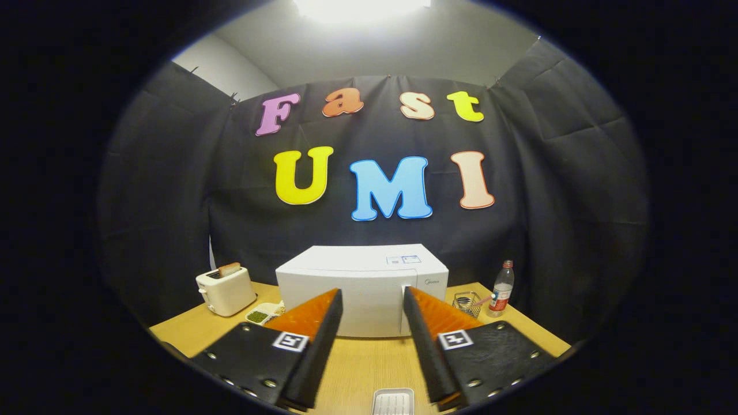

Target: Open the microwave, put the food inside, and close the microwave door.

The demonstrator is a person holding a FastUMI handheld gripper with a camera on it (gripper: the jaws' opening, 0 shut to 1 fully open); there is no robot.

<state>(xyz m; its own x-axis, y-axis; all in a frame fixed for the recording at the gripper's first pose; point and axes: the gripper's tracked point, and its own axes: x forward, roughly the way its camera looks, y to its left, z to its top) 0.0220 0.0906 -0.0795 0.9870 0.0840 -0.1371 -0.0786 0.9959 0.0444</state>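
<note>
On the table (357, 363), beyond the fingers at 12 o'clock, the microwave (362, 294) stands with door shut. Gripper (373, 300) is spread wide, holding nothing, apparently lined up for the door. Food dish (262, 314) lies at 10 o'clock beside the toaster (226, 291); bottle (501, 290) at 2.

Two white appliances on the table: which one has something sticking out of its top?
The toaster, beside the microwave, has a slice of bread poking from its slot. The microwave's top is flat, its door shut. The tongs are open, short of the microwave.
</note>
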